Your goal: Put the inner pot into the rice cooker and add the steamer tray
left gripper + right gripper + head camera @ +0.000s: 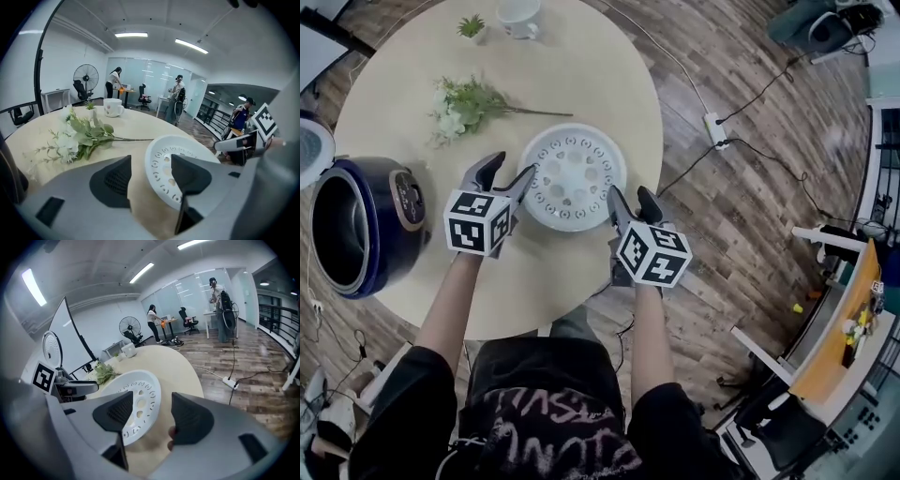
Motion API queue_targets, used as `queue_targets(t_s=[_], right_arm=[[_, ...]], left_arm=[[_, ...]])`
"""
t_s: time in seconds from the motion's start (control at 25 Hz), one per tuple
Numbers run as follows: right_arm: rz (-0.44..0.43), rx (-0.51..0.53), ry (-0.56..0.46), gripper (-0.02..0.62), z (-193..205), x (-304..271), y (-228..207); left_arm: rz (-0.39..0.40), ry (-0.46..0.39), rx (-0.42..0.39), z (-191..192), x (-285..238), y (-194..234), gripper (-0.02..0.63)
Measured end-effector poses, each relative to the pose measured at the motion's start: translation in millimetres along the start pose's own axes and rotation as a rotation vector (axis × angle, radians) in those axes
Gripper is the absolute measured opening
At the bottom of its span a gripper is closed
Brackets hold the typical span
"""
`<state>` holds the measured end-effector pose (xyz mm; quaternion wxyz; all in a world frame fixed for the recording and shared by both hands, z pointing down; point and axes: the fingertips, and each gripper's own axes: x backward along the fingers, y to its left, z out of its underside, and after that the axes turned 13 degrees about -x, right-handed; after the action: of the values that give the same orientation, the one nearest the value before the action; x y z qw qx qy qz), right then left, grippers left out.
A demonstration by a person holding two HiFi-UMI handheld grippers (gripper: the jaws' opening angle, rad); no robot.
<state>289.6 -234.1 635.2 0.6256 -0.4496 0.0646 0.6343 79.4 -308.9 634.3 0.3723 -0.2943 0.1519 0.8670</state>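
The tray (573, 176) lies flat on the table (600, 66), towards its front. It is well apart from the cooker (366, 225), which stands open at the table's left edge. The left gripper (512, 169) is set at the tray's left rim and the right gripper (630, 195) at its right rim. Both are released: in each gripper view the jaws stand apart with a stretch of rim in the gap, and no pad is seen pressing on it.

The tray is judged to be light, stiff plastic, a shallow white disc pierced with holes. It is probably smooth and a little slippery, so a pinch on one side alone could let it tip or swing. The rim is the place to be taken, at two opposite points, as the grippers are now placed. A moderate squeeze should be enough; a hard one may flex or crack the thin edge. It is best kept level when carried, so that it can be lowered squarely into the cooker's mouth. A dark hollow with a pale rim is seen in the cooker, but whether the pot is in it cannot be told.
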Motion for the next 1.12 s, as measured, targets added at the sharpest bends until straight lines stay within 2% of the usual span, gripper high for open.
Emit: queue_targets(t_s=[0.28,0.52,0.68,0.84,1.12], right_arm=[[0.013,-0.017,0.053,0.251,16.5,-25.3,-10.3],[0.024,-0.030,0.081,0.204,23.7,-30.6,-16.8],[0.010,-0.044,0.084,0.153,25.6,-31.3,-15.5],[0.010,-0.033,0.081,0.097,26.1,-30.9,-11.3],[0.021,-0.046,0.060,0.083,25.7,-20.1,-10.7]], left_arm=[[0.004,0.045,0.035,21.4,-18.5,-1.0,0.253],[0.019,0.060,0.064,28.3,-24.2,-8.6,0.206],[0.000,0.058,0.022,28.8,-24.0,-7.7,0.113],[0.002,0.057,0.042,30.0,-22.9,-8.6,0.106],[-0.009,0.031,0.068,25.2,-13.8,-12.2,0.091]])
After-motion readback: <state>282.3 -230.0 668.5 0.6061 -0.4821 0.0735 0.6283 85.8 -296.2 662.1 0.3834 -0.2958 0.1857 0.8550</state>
